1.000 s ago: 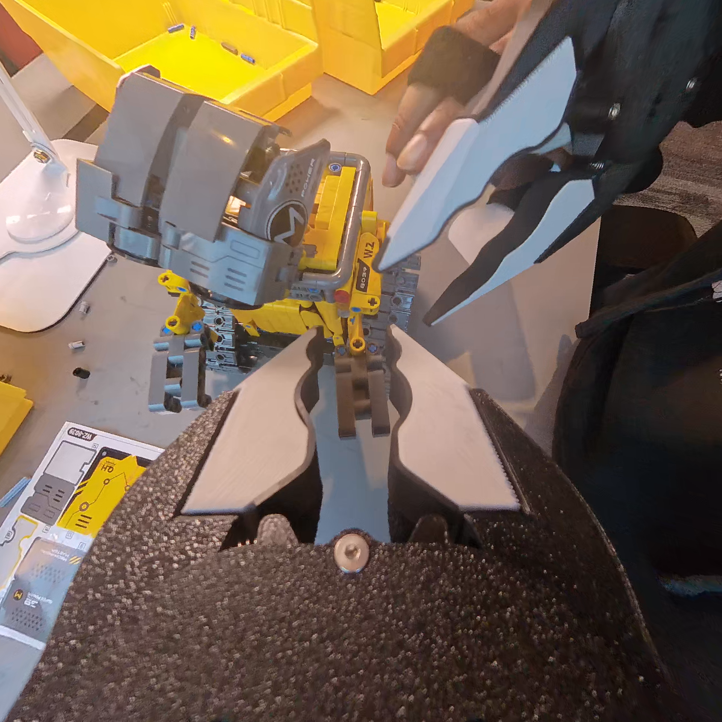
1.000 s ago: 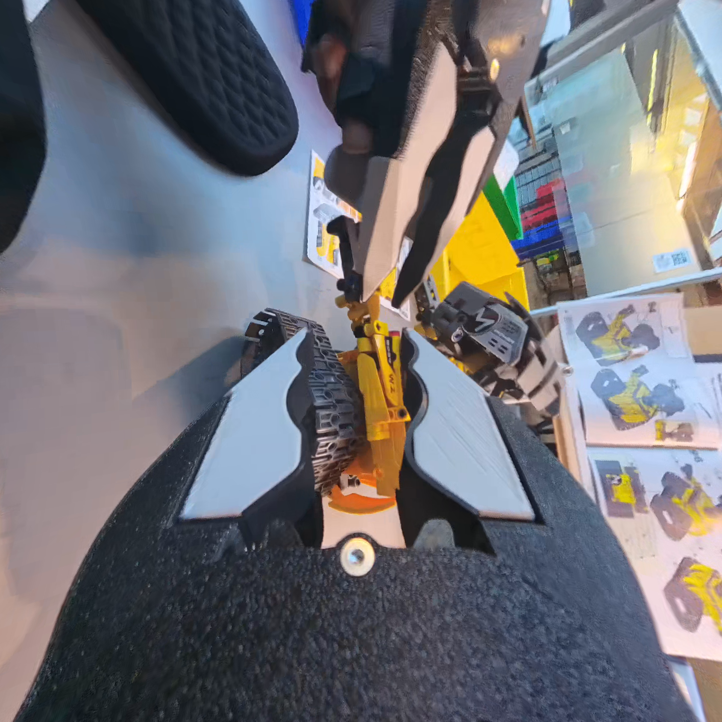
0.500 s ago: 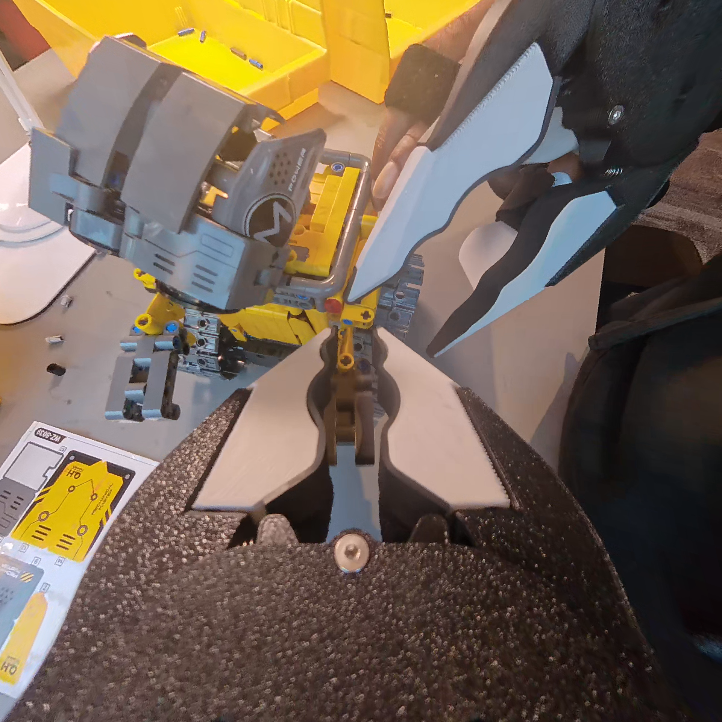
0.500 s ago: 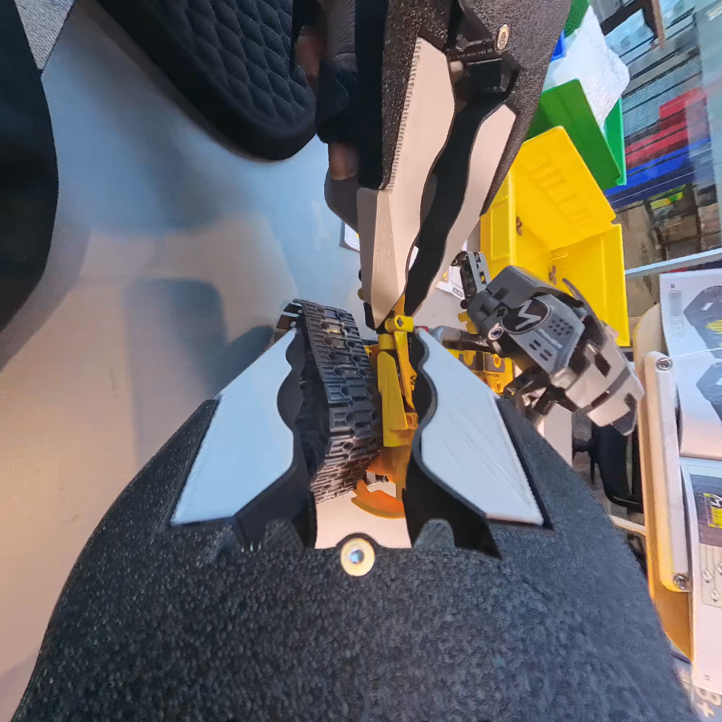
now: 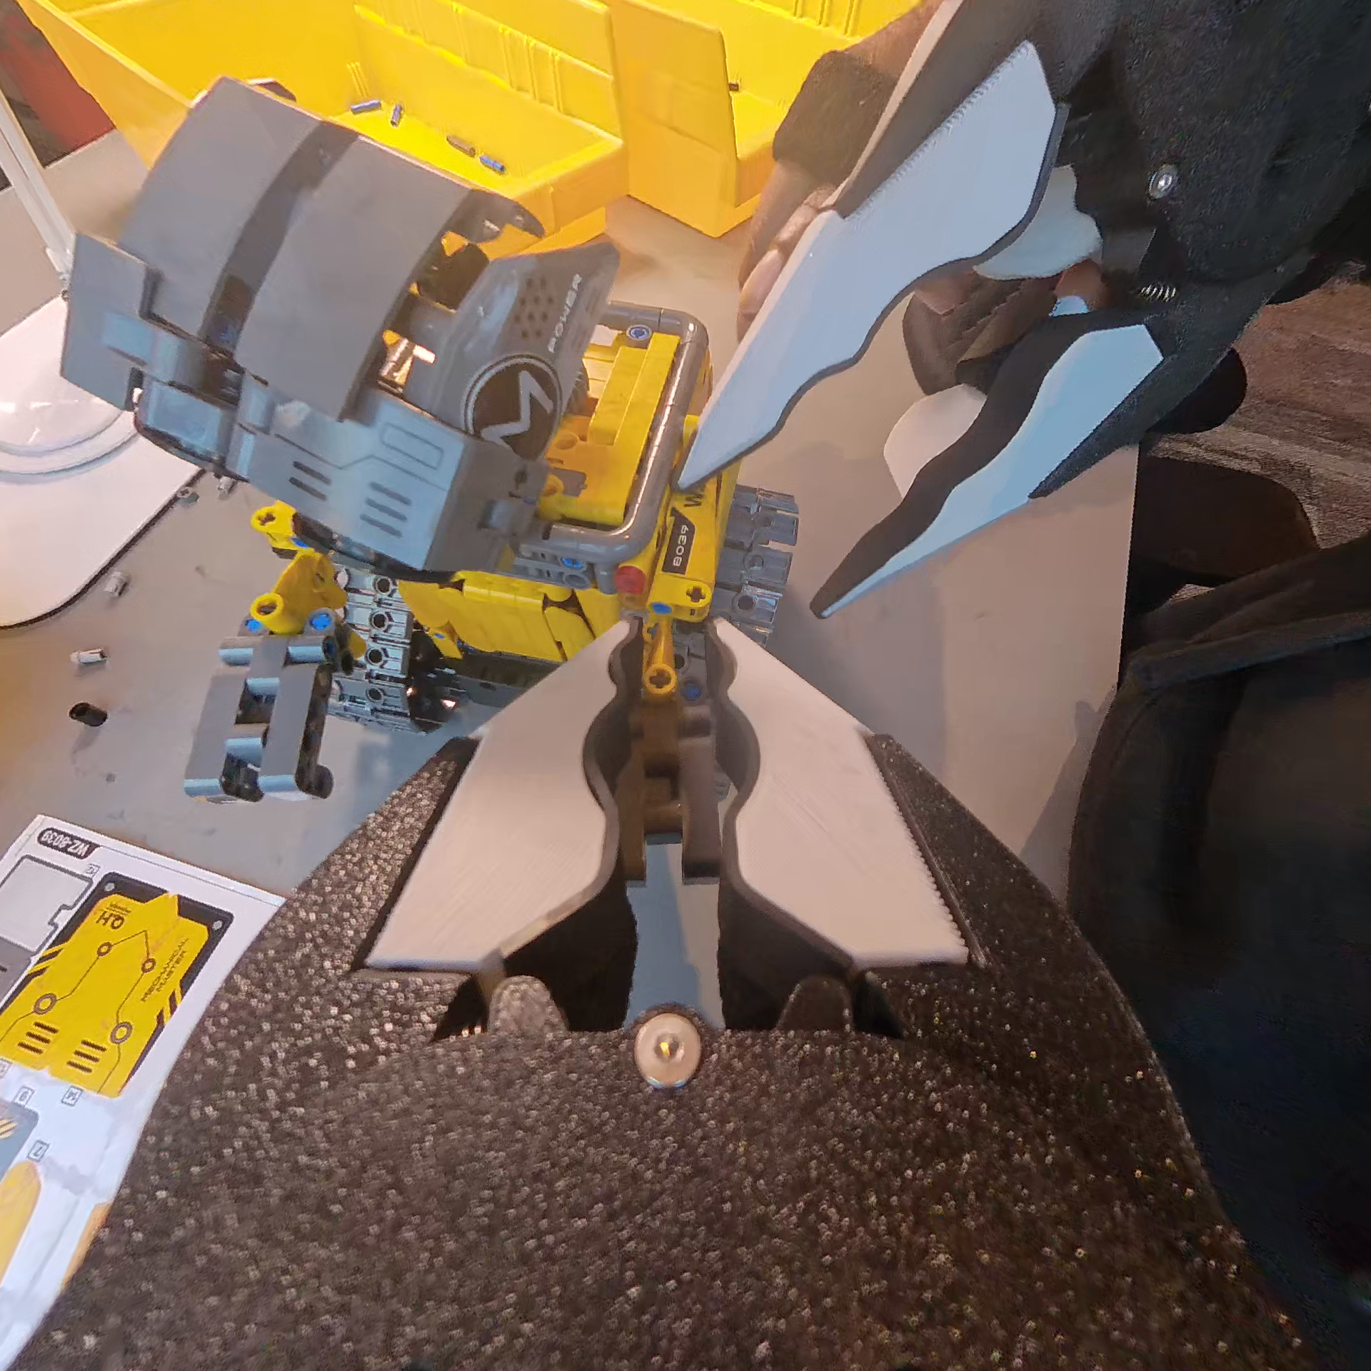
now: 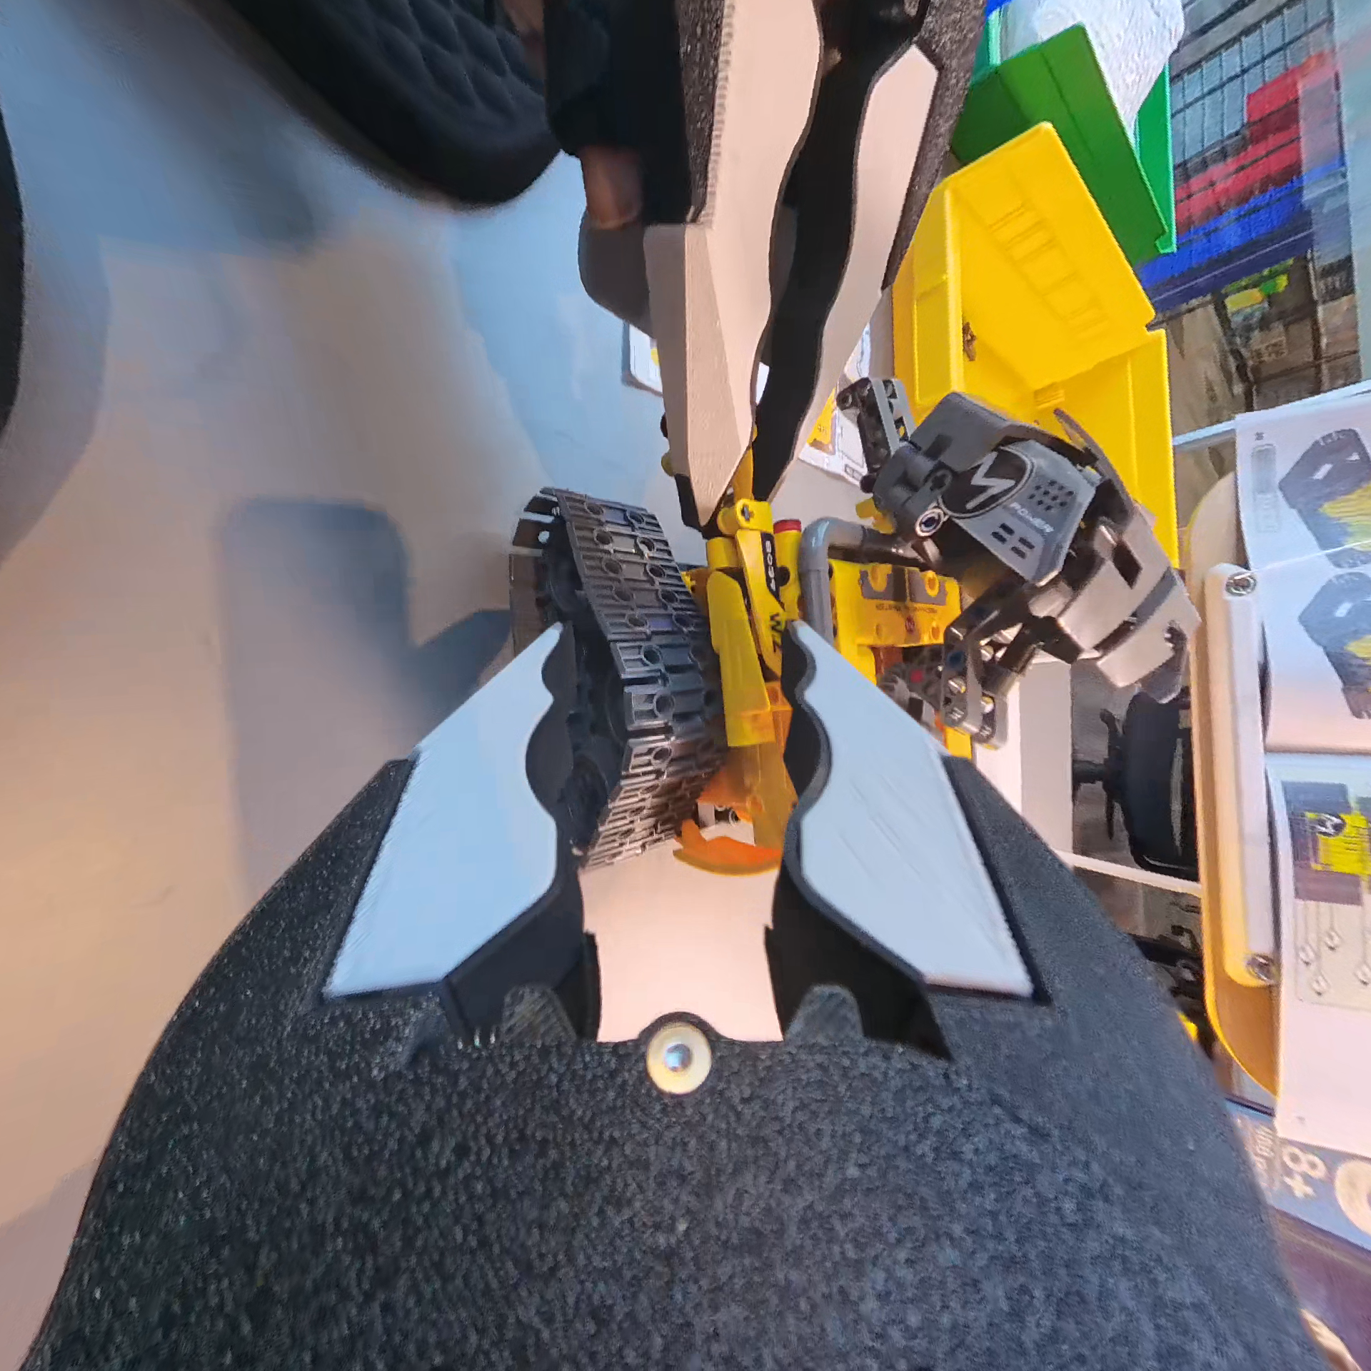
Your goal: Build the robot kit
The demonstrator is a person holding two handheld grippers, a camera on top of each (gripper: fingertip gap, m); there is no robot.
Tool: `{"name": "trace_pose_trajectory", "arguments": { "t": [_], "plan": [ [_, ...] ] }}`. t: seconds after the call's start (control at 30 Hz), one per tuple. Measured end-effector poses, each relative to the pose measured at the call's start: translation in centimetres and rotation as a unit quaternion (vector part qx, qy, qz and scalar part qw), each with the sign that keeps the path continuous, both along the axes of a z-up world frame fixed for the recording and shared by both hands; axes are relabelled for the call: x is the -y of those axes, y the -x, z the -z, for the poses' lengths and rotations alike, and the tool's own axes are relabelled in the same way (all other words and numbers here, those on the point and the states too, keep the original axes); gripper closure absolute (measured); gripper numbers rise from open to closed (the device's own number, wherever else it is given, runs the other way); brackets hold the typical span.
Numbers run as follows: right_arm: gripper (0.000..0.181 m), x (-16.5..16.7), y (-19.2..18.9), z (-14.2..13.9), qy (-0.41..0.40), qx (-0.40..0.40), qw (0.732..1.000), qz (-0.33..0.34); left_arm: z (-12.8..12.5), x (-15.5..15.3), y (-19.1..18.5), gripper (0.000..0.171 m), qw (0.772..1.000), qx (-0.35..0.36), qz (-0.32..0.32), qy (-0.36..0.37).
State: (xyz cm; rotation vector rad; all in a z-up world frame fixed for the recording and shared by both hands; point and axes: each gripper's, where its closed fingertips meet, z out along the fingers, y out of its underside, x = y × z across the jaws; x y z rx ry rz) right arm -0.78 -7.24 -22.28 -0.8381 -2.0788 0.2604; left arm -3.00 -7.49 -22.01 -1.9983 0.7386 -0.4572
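A yellow and grey brick-built tracked vehicle model (image 5: 638, 445) stands on the grey table (image 5: 964, 668), with a large grey block assembly (image 5: 297, 297) at its upper left. My left gripper (image 5: 671, 645) is shut on a dark beam (image 5: 660, 779) that sticks out of the model's rear by a yellow pin. My right gripper (image 5: 757, 541) comes in from the upper right. In the right wrist view my right gripper (image 6: 675, 638) is shut across the model's black track (image 6: 638, 630) and yellow side panel (image 6: 749, 593). The left gripper (image 6: 734, 504) shows above, its tips on the rear pin.
Yellow parts bins (image 5: 519, 74) stand behind the model, with a green bin (image 6: 1061, 111) farther off. A sticker sheet (image 5: 96, 964) lies at the front left and a white lamp base (image 5: 59, 475) at the left. Small loose pieces (image 5: 89, 656) lie near it. Instruction pages (image 6: 1320, 593) stand nearby. Left and right tips are no more than a few centimetres apart.
My left gripper moved in and closed on the rear beam. The right gripper and the model turned together, so the bins replace the instruction pages behind the model.
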Motion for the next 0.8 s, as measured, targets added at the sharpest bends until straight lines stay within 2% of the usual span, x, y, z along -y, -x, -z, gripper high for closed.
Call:
{"name": "trace_pose_trajectory", "arguments": {
  "t": [0.5, 0.67, 0.8],
  "plan": [
    [0.121, 0.7, 0.9, 0.4, -0.041, 0.027, 0.998, -0.032, 0.0, 0.0, 0.1, 0.157, 1.000, 0.012, -0.002, -0.008],
    [0.122, 0.5, 1.1, 0.4, -0.090, 0.008, 0.995, -0.050, -0.1, 0.0, 0.2, 0.157, 1.000, 0.028, -0.001, -0.002],
    [0.126, 1.7, 1.4, 0.3, -0.105, -0.015, 0.991, -0.077, -0.1, -0.1, 0.1, 0.157, 1.000, 0.030, 0.001, -0.001]
  ]
}}
